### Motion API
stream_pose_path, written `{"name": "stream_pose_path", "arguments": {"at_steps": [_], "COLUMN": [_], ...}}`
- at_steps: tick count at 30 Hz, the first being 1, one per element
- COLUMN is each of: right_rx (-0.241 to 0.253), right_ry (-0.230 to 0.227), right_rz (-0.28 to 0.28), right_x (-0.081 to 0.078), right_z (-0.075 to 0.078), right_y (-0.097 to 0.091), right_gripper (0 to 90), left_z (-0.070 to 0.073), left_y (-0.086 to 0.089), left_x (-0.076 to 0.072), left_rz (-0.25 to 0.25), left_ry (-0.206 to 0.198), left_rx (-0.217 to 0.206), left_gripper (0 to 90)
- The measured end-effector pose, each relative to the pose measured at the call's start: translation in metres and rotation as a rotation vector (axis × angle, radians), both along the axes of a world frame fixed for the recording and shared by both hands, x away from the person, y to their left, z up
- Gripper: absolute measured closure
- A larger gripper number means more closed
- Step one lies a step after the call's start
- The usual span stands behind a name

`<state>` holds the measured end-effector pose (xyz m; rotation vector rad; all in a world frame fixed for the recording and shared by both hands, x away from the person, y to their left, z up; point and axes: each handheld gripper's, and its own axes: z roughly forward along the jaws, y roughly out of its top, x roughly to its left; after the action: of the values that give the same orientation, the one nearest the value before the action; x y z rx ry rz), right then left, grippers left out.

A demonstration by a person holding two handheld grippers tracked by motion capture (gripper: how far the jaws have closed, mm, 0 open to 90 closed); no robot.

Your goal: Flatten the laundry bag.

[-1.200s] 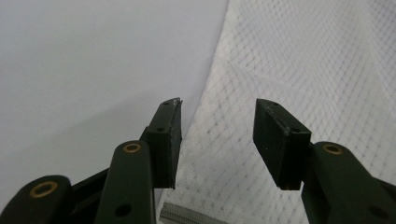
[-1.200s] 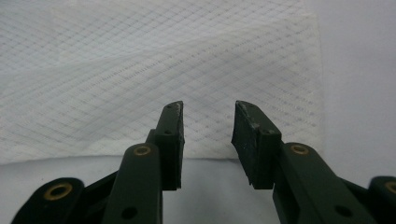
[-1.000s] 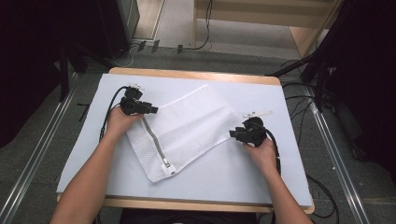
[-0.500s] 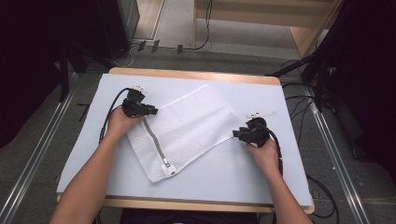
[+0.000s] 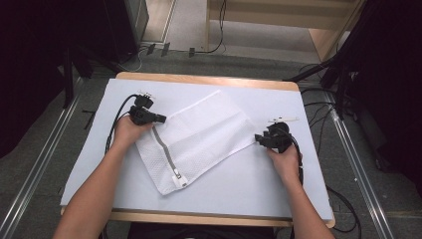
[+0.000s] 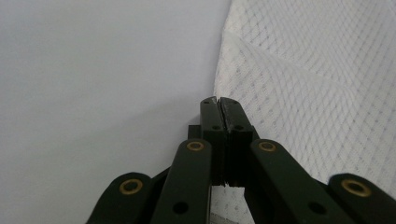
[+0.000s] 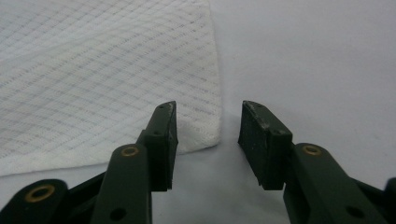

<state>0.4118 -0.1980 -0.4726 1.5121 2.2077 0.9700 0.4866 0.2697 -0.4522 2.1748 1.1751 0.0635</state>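
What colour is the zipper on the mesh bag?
Grey, with a white pull; the zipper on the white mesh bag shows best in the high view.

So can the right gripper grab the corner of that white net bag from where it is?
Probably yes. The right gripper is open, and the mesh bag's corner lies flat just ahead of its jaws, slightly toward one of them. Nothing sits between them on the white table cover.

No legible text, label, brand, number or sign on anything in view.
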Motion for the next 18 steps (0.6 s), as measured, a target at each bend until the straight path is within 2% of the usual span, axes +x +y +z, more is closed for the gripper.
{"name": "stream_pose_path", "arguments": {"at_steps": [3, 4, 5, 6, 7, 8, 9, 11, 13, 15, 18], "right_rx": [-0.01, -0.008, -0.008, -0.002, 0.052, 0.052, 0.073, 0.073, 0.065, 0.052, 0.052], "right_ry": [0.006, 0.007, 0.007, 0.011, 0.045, 0.045, 0.056, 0.085, 0.086, 0.064, 0.063], "right_rz": [-0.001, -0.014, -0.014, -0.018, 0.002, 0.002, 0.001, 0.011, 0.004, -0.002, -0.007], "right_x": [0.001, 0.001, 0.001, 0.001, 0.003, 0.003, 0.004, 0.009, 0.011, 0.016, 0.029], "right_z": [0.0, 0.0, 0.0, 0.0, 0.0, 0.0, -0.001, 0.002, 0.003, 0.004, 0.005], "right_y": [0.005, 0.006, 0.006, 0.005, 0.001, 0.001, -0.001, -0.001, 0.0, 0.001, 0.003], "right_gripper": [68.2, 73.2, 73.2, 78.9, 88.3, 88.3, 89.2, 90.0, 90.0, 90.0, 90.0], "left_z": [0.0, 0.001, 0.001, 0.001, 0.001, 0.0, 0.001, 0.001, 0.001, 0.001, 0.003], "left_y": [0.0, 0.0, 0.0, 0.0, 0.001, 0.001, 0.003, 0.005, 0.007, 0.008, 0.008], "left_x": [-0.001, -0.002, -0.002, -0.003, -0.004, -0.005, -0.006, -0.01, -0.014, -0.02, -0.029], "left_rz": [0.003, 0.004, 0.002, 0.003, 0.003, 0.005, 0.004, 0.008, 0.017, 0.018, 0.018], "left_ry": [0.01, 0.012, 0.015, 0.013, 0.017, 0.019, 0.021, 0.028, 0.037, 0.036, 0.045], "left_rx": [-0.002, -0.002, -0.003, -0.004, -0.01, -0.016, -0.013, -0.022, -0.034, -0.033, -0.047], "left_gripper": [90.0, 90.0, 90.0, 90.0, 90.0, 90.0, 90.0, 90.0, 90.0, 90.0, 90.0]}}
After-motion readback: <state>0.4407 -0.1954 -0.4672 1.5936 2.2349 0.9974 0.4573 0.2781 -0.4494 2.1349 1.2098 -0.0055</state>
